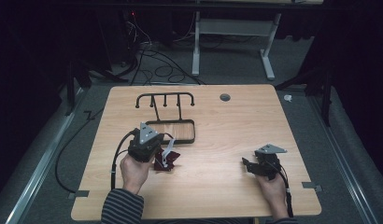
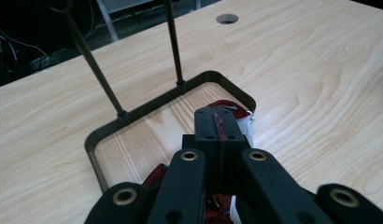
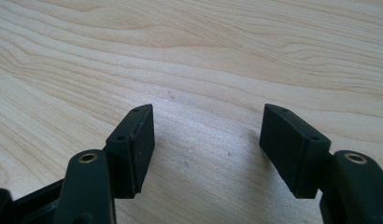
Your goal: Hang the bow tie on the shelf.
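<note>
Left tongs (image 2: 216,135) clamped on dark red cloth (image 1: 164,160), near table's front-left, beside black rack (image 1: 173,125). Cloth looks light, limp; pinch an edge. Right tongs (image 3: 208,140) wide open, empty.

Your high view sits above your side of the worktop (image 1: 213,140), looking forward and down, far enough back to catch the whole top plus the floor and a desk frame behind it. The left gripper view rides low on your left hand-held gripper (image 2: 216,126), facing along its jaws toward the black wire rack (image 2: 168,100), which the high view shares (image 1: 165,116). The right gripper view hugs the wood, really close, looking past the right hand-held gripper (image 3: 208,140).
</note>
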